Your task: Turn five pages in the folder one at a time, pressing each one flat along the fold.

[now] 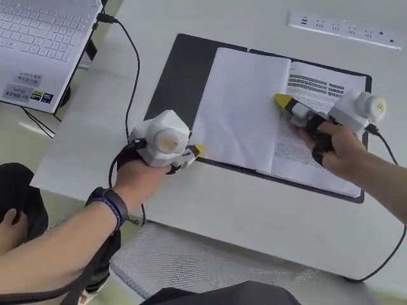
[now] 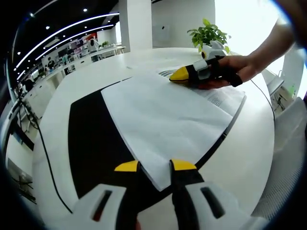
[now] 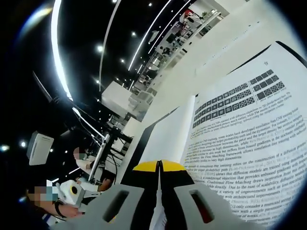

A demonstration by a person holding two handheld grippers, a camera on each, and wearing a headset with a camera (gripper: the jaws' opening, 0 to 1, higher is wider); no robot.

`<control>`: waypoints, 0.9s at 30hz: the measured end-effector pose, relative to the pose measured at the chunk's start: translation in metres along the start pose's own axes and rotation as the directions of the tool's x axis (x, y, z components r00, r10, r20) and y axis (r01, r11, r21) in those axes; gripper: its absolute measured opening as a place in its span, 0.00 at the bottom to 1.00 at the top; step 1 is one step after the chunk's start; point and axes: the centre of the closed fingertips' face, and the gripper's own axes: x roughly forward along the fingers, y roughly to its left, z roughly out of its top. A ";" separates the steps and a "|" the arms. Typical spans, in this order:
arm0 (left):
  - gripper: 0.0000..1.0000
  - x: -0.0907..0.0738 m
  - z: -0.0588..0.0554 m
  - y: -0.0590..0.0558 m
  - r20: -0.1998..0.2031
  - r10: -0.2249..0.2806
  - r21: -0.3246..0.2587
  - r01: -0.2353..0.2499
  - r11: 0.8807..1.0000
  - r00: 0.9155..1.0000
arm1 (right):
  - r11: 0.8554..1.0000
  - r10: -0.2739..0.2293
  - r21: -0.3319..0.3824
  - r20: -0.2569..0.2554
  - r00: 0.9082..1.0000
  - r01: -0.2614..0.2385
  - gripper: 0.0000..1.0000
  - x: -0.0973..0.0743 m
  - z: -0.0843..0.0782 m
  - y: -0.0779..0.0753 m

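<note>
A black folder [image 1: 178,70] lies open on the white table. A blank turned page [image 1: 238,108] lies over its left half, and a printed page [image 1: 311,159] is on the right. My right gripper [image 1: 281,100] is shut, its yellow tips resting on the fold between the two pages; in its own view the right gripper [image 3: 159,166] points along that fold beside the printed page [image 3: 249,143]. My left gripper [image 1: 196,150] sits at the blank page's near left corner. In its own view the left gripper [image 2: 155,166] is open, with the corner of the page [image 2: 163,115] lying between the tips.
A laptop [image 1: 38,44] sits at the far left with a black cable [image 1: 130,70] running past the folder's left side. A white power strip [image 1: 346,28] lies at the back right. The table's front edge is close below the folder. A potted plant [image 2: 207,33] stands far off.
</note>
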 end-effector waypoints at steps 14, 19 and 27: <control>0.23 0.001 -0.001 0.000 -0.001 -0.004 0.001 0.004 1.000 1.000 | 0.998 0.058 -0.029 -0.101 0.993 -0.061 0.00 -0.041 -0.064 0.046; 0.23 0.003 -0.002 0.001 -0.001 -0.005 0.001 0.005 1.000 1.000 | 0.997 0.070 -0.025 -0.124 0.990 -0.074 0.00 -0.053 -0.080 0.057; 0.22 0.005 -0.004 0.002 -0.002 -0.006 0.003 0.006 1.000 1.000 | 0.995 0.081 -0.039 -0.183 0.980 -0.089 0.00 -0.070 -0.105 0.068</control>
